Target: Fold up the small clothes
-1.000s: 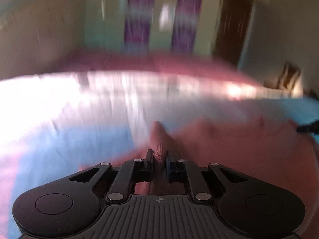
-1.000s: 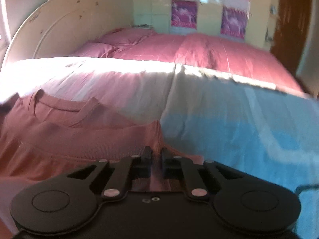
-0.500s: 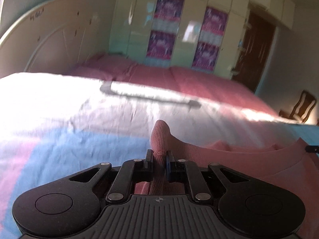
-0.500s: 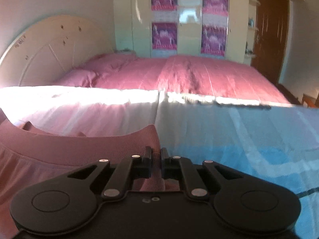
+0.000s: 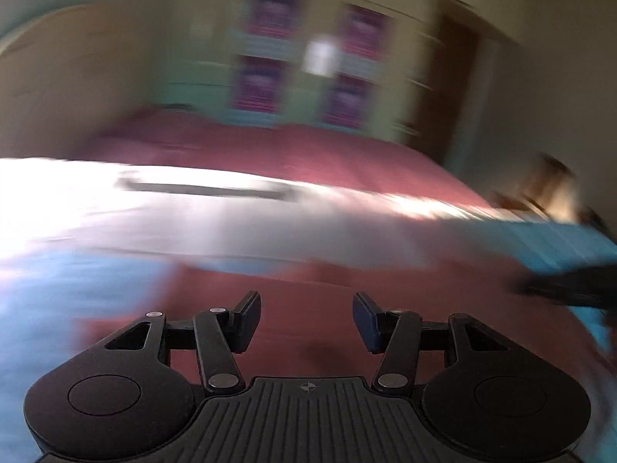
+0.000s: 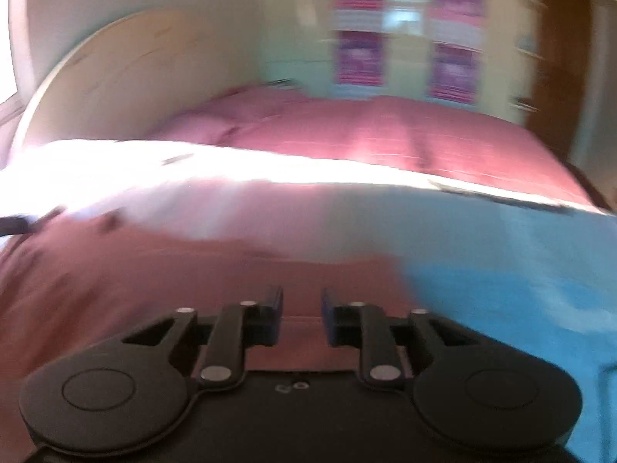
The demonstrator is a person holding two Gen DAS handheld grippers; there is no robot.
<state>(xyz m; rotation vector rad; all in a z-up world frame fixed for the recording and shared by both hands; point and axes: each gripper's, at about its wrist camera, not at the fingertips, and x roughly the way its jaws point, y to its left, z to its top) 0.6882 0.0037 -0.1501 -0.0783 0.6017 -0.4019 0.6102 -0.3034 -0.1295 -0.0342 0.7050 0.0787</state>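
Note:
A pink knit shirt [image 5: 327, 301] lies flat on the bed's pale blue and white sheet [image 5: 58, 301]. My left gripper [image 5: 306, 318] is open and empty just above the shirt. In the right wrist view the same shirt [image 6: 135, 270] spreads to the left and under my right gripper [image 6: 302, 316], which is open and empty, its jaws a smaller gap apart. Both views are blurred by motion. The dark tip of the right gripper [image 5: 570, 285] shows at the right edge of the left wrist view.
A dark pink bedspread [image 6: 385, 139] covers the far half of the bed. A curved cream headboard [image 6: 135, 77] stands at the far left. A wardrobe with purple posters [image 6: 405, 31] and a brown door [image 6: 559, 58] lie beyond. A wooden chair [image 5: 551, 185] stands at the right.
Both grippers were shut on the shirt's edge and have opened, letting it go. The shirt now lies flat beneath them. Both cameras are moving fast.

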